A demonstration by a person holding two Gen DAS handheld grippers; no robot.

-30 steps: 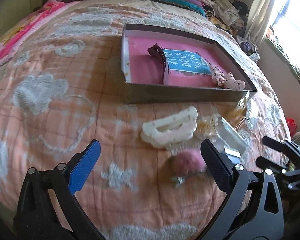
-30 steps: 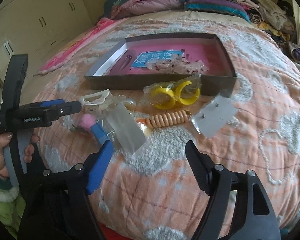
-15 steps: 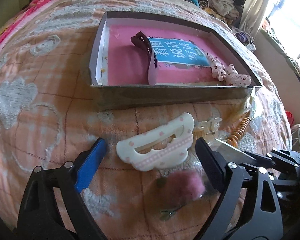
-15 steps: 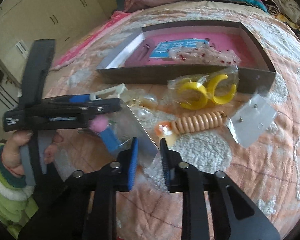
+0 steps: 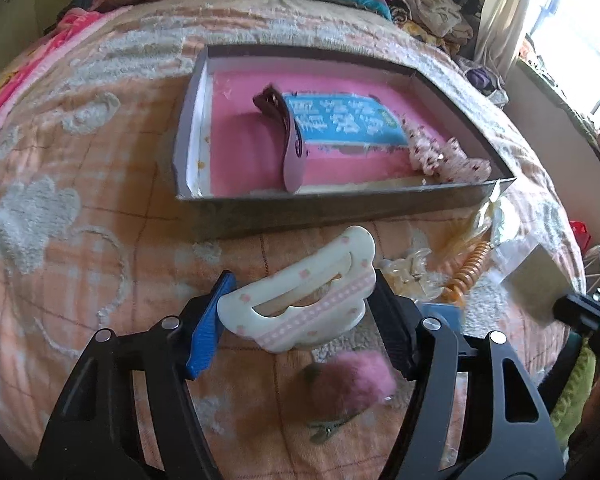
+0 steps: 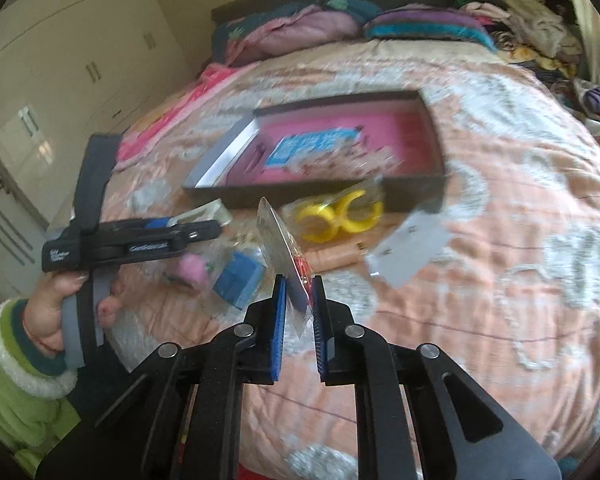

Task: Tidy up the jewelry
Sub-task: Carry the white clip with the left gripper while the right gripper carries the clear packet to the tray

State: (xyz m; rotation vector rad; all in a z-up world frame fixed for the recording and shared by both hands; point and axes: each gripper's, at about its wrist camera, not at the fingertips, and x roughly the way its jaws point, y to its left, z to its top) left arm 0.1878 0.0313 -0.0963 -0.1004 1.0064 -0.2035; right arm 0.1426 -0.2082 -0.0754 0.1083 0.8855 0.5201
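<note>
Two hand-held grippers: left (image 5: 300, 312) closing across the slanting hair claw (image 5: 300, 304), right (image 6: 299, 300) pinching an upright packet (image 6: 280, 248).

My two tongs, one in each hand

My left tongs (image 5: 300, 312) point down at the bed, and their jaws have just been closing, with the white hair clip (image 5: 300, 304) between them; the blue pad touches one end and the black pad sits at the other. My right tongs (image 6: 299, 300) point down too, squeezed tight on a thin clear packet (image 6: 284, 248) and holding it up off the bed. My left hand (image 6: 60, 312) wraps the grey handle, in a green sleeve with a white fuzzy cuff.
</note>
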